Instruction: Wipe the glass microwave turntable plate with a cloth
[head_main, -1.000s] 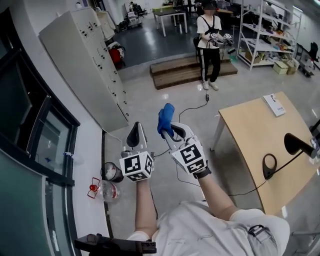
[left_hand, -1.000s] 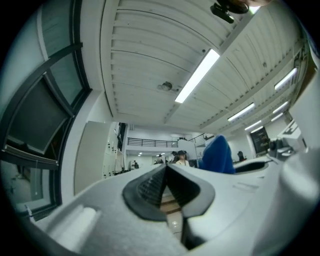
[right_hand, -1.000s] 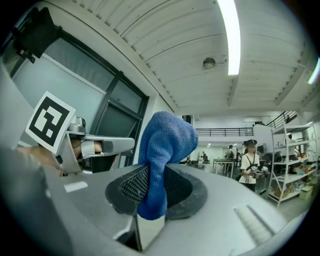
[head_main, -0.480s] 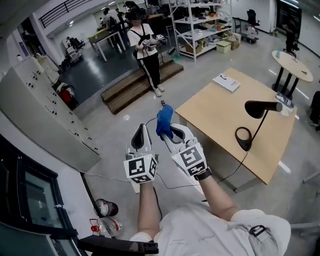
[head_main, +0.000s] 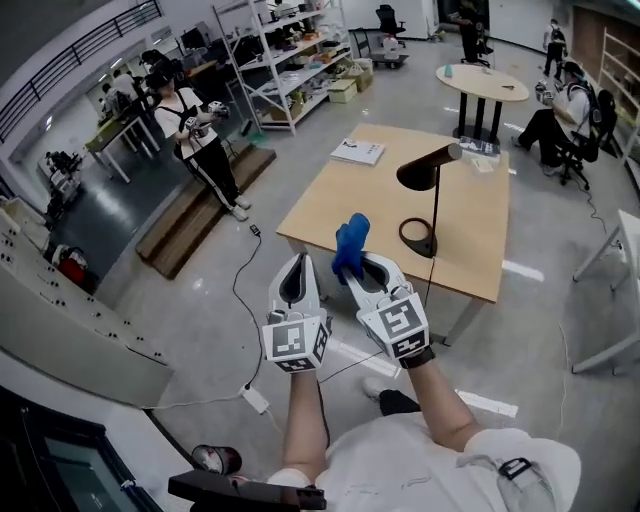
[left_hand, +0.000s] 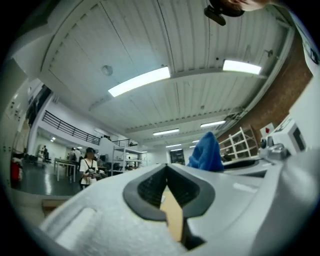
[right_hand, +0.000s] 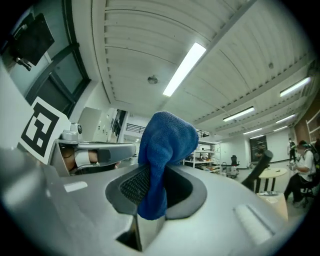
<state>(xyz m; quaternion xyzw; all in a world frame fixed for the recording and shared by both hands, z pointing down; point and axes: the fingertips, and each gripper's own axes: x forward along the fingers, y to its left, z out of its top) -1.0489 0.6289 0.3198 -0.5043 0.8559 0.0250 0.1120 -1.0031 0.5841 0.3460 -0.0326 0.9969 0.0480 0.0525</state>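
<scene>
The left hand-held gripper points out into a large hall. Its two dark ribbed pads meet at their tips with nothing between them, and a tan surface shows through the narrow slit lower down. Just to the right, a blue cloth stands up above the white body of the right hand-held gripper. A ribbed white ceiling with long light strips fills the upper part. Far off at the left, a person in a white top stands near shelves. A brick wall runs along the right.
</scene>
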